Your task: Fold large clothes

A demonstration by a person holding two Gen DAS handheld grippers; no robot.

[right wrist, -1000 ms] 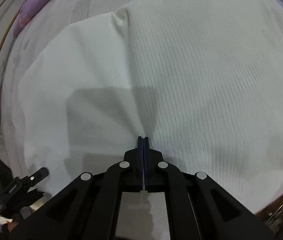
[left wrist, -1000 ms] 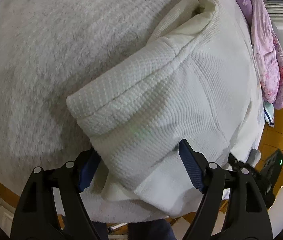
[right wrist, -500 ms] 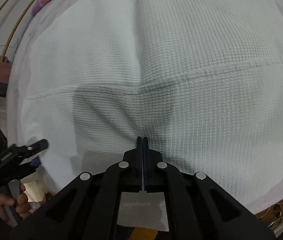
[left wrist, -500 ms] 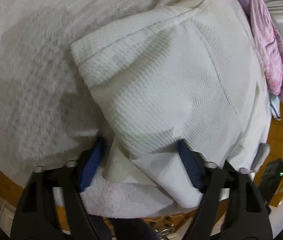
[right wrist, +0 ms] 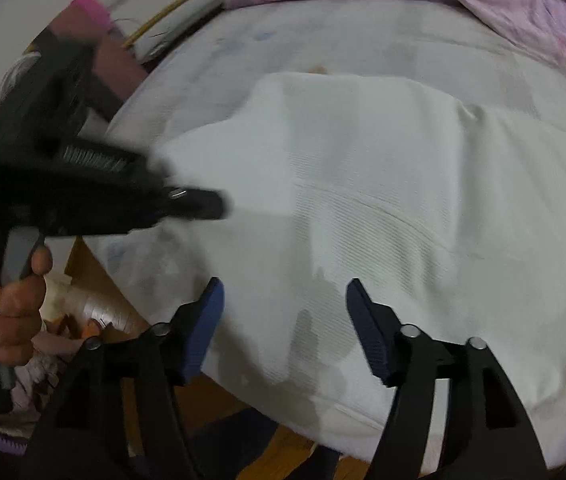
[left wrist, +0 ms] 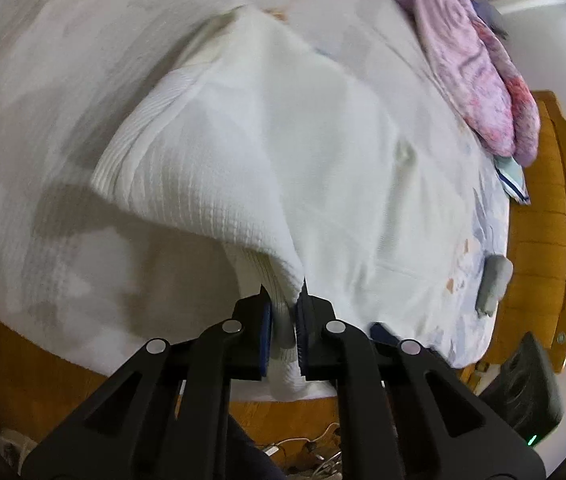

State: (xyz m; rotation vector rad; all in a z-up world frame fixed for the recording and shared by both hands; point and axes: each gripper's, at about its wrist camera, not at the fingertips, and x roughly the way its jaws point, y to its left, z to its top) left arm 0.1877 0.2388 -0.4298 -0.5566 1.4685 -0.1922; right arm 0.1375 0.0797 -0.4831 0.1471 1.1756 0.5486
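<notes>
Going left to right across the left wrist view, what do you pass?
Bed cover → white waffle-knit garment, its edge clamped in the left gripper → pink and purple bedding → wooden bed frame.

bed (left wrist: 43,80), pale sheet | on it: white garment (left wrist: 323,168); pink-purple bedding (left wrist: 479,80) at far edge; small grey thing (left wrist: 493,284), perhaps a remote

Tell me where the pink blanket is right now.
In the left wrist view, the pink blanket lies bunched along the bed's far right edge, beyond the white garment, beside the wooden headboard.
</notes>
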